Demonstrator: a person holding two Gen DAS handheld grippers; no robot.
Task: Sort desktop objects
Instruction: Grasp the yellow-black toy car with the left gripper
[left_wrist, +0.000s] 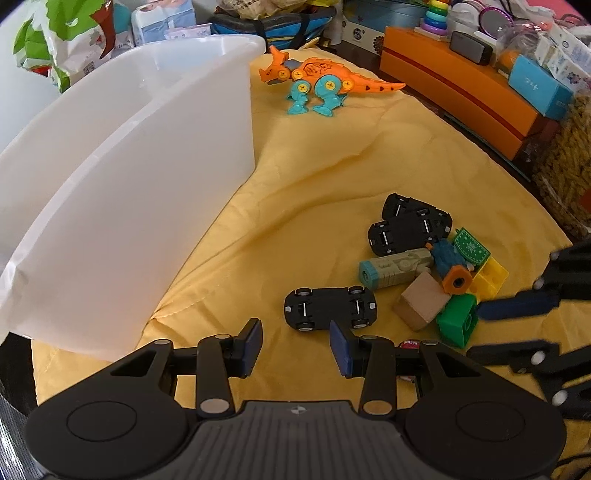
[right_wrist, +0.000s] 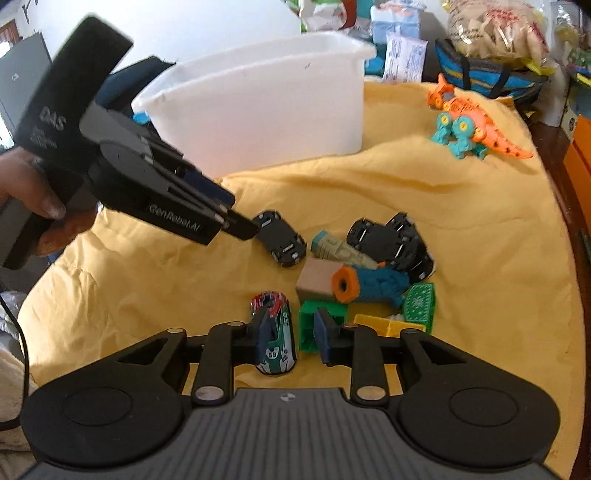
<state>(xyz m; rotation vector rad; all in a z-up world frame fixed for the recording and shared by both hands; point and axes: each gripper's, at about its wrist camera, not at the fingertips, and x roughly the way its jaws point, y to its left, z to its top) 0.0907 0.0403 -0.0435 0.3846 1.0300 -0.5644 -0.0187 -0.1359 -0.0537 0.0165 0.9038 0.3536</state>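
A pile of toys lies on a yellow cloth (left_wrist: 317, 158). An upturned black toy car (left_wrist: 330, 308) lies just ahead of my open, empty left gripper (left_wrist: 295, 345); it also shows in the right wrist view (right_wrist: 282, 242). My right gripper (right_wrist: 290, 338) is open, with a green and red race car (right_wrist: 275, 338) between its fingers on the cloth. A green block (right_wrist: 317, 328), a wooden block (right_wrist: 316, 282), a blue and orange toy (right_wrist: 369, 286) and two more black cars (right_wrist: 391, 243) lie beyond. A white bin (left_wrist: 122, 162) stands at the left.
An orange and teal toy dinosaur (left_wrist: 317, 79) stands at the far side of the cloth. Orange boxes (left_wrist: 454, 96) and clutter line the right edge. A yellow block (left_wrist: 489, 278) and a green patterned piece (left_wrist: 471, 249) are in the pile.
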